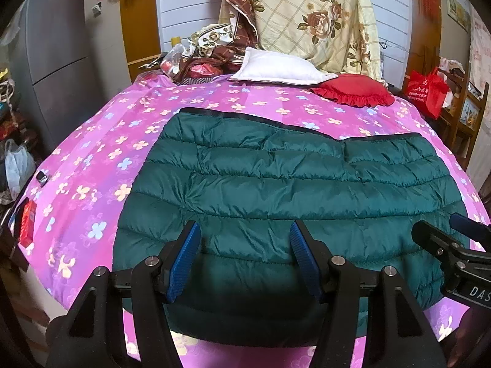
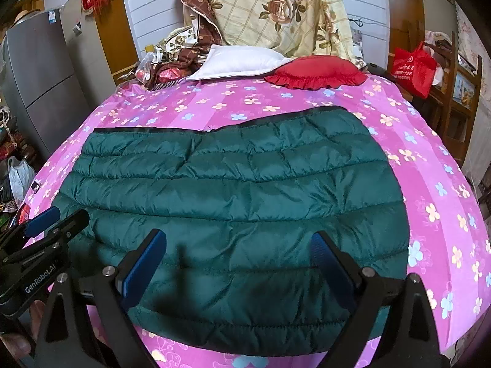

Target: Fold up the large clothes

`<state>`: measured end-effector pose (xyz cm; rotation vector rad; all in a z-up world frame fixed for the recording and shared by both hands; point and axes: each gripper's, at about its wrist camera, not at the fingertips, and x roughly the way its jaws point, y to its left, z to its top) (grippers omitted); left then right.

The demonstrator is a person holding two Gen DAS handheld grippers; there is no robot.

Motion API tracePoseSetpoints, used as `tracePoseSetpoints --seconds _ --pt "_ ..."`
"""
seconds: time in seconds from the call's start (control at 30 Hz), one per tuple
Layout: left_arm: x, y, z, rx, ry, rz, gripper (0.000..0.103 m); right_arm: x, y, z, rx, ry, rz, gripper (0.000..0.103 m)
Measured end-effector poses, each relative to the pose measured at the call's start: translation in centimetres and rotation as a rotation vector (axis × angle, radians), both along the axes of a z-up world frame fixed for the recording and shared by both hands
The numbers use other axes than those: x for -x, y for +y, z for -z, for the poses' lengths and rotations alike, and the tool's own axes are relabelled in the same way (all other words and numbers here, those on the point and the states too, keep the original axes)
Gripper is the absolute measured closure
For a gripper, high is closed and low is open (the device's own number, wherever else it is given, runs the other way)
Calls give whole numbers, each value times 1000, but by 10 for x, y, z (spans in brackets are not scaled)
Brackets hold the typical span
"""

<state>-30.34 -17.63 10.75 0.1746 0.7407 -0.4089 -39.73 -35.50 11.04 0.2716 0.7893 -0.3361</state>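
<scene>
A dark green quilted down jacket (image 1: 276, 190) (image 2: 233, 190) lies folded into a wide flat block on the pink flowered bedsheet (image 1: 92, 159) (image 2: 429, 184), its black-trimmed edge toward the far side. My left gripper (image 1: 244, 239) hovers over the jacket's near part, jaws open, with nothing between the blue pads. My right gripper (image 2: 239, 245) hangs likewise over the near half, open and empty. Each gripper shows at the edge of the other's view: the right gripper (image 1: 451, 239) at the right side of the left wrist view, the left gripper (image 2: 52, 220) at the left side of the right wrist view.
At the bed's far end lie a white pillow (image 1: 276, 67), a red frilled cushion (image 1: 353, 89) and a heap of floral bedding (image 1: 307, 15). A grey fridge (image 1: 52, 61) stands to the left. A red bag (image 1: 426, 92) sits on a wooden shelf at right.
</scene>
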Motion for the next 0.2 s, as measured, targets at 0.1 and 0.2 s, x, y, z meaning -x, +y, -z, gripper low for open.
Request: tracePoseSetpoints --seconds 0.1,0.2 --pt "-2 1 2 14 2 4 59 -2 -1 1 -3 4 0 6" --pt "-7 5 3 32 14 7 59 -3 -3 2 -9 4 3 6"
